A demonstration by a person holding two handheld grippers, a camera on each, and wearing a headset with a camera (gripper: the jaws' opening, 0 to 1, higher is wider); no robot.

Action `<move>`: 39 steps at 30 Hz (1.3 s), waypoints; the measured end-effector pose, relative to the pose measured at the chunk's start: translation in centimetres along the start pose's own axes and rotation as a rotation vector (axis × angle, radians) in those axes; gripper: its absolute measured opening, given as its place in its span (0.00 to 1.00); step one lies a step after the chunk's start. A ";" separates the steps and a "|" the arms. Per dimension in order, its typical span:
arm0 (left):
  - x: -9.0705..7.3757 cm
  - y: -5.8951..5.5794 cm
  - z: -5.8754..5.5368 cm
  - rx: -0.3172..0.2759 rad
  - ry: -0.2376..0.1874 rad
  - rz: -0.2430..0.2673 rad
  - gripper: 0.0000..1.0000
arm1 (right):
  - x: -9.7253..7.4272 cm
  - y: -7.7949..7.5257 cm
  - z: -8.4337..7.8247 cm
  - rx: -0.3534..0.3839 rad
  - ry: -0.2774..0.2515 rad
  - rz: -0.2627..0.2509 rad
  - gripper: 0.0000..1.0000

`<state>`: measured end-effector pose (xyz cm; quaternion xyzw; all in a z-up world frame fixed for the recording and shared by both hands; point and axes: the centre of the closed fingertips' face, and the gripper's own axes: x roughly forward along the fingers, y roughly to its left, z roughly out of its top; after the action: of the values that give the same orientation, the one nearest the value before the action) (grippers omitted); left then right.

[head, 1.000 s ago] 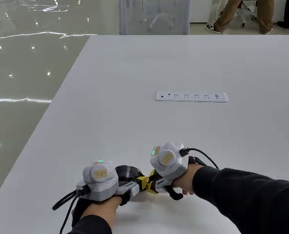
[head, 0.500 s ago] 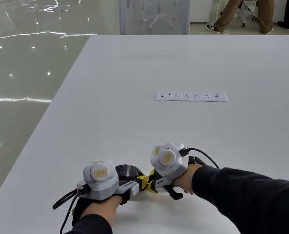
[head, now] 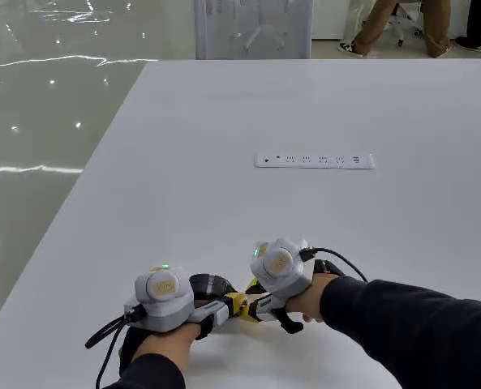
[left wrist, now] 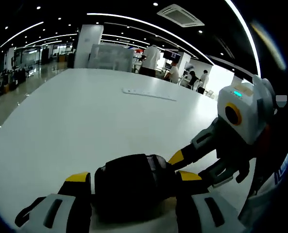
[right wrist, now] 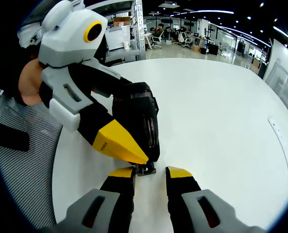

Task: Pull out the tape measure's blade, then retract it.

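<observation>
The left gripper (left wrist: 133, 177) is clamped on the tape measure (left wrist: 134, 187), one yellow-tipped jaw on each side of the black case, pinning it on the white table (head: 305, 97) close to the near edge. The right gripper (right wrist: 151, 173) comes at it from the right, head-on. Its jaws stand a little apart, and the hook (right wrist: 146, 169) at the case's mouth sits just at their tips, nearer one tip than the other and, as far as I can see, not yet pinched. No blade shows outside the case, so I'd say the pull hasn't started. What matters for the next move is that the hook faces right, straight down the right gripper's line. The blade's long axis would run left to right along the near edge, so the right gripper is the one placed to nip the hook and draw away to the right while the left one anchors the case. By my count there is one tape measure, two grippers and one table. One white power strip (head: 315, 160) lies well apart, farther out toward the middle.
</observation>
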<state>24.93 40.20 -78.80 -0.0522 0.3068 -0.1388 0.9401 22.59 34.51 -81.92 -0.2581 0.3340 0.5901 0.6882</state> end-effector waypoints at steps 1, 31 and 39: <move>-0.1 0.2 0.2 -0.017 -0.002 0.000 0.72 | -0.3 -0.1 0.0 0.007 -0.010 -0.011 0.25; -8.1 2.4 4.7 0.139 -0.116 -0.285 1.00 | -16.9 -1.7 -4.3 0.175 -0.237 -0.332 0.66; -10.7 3.7 4.3 0.229 -0.148 -0.298 1.00 | -19.7 0.0 -8.4 0.206 -0.254 -0.367 0.76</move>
<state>20.05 46.94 -69.95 0.0004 0.2080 -0.3061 0.9290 19.65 15.63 -72.23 -0.1668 0.2506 0.4456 0.8431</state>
